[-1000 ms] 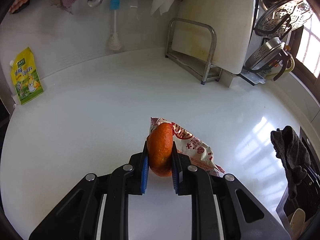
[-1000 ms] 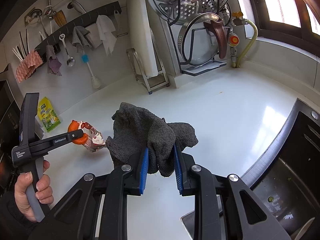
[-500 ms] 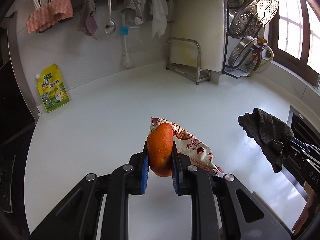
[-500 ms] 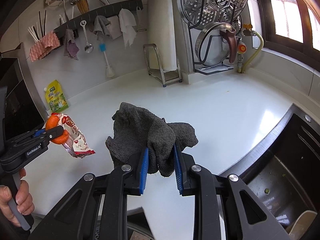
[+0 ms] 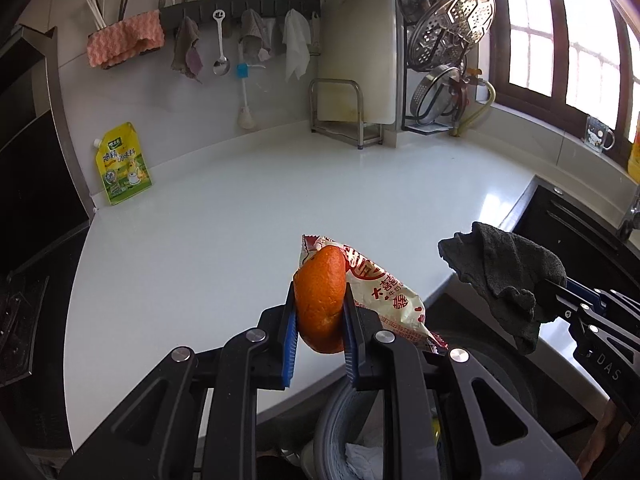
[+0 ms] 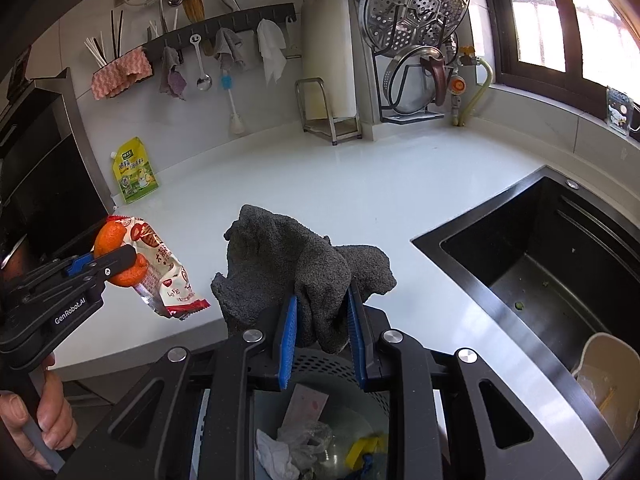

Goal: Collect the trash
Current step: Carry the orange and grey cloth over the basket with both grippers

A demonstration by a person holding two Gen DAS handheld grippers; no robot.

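**Both grippers loaded above the bin**

Left wrist view: the left gripper [image 5: 319, 322] has its jaws clamped on an orange peel [image 5: 321, 298], with a red-and-white snack wrapper [image 5: 386, 294] pinched alongside it and trailing off to the right. Both are held in the air past the front edge of the white surface [image 5: 240, 220]. Below the jaws shows the rim of a grey trash bin [image 5: 330, 432] with crumpled paper inside. To the right, the right gripper [image 5: 560, 294] holds a dark grey cloth [image 5: 506, 276].

Right wrist view: the right gripper [image 6: 322, 330] has its jaws clamped on the cloth [image 6: 296, 264], which bunches up above them. Directly beneath sits the bin [image 6: 340, 364], holding paper, plastic film and a yellow scrap. At left, the left gripper [image 6: 116, 262] carries the peel [image 6: 110, 238] and wrapper [image 6: 166, 276] off the surface [image 6: 360, 184]. A black sink [image 6: 552, 248] lies to the right.
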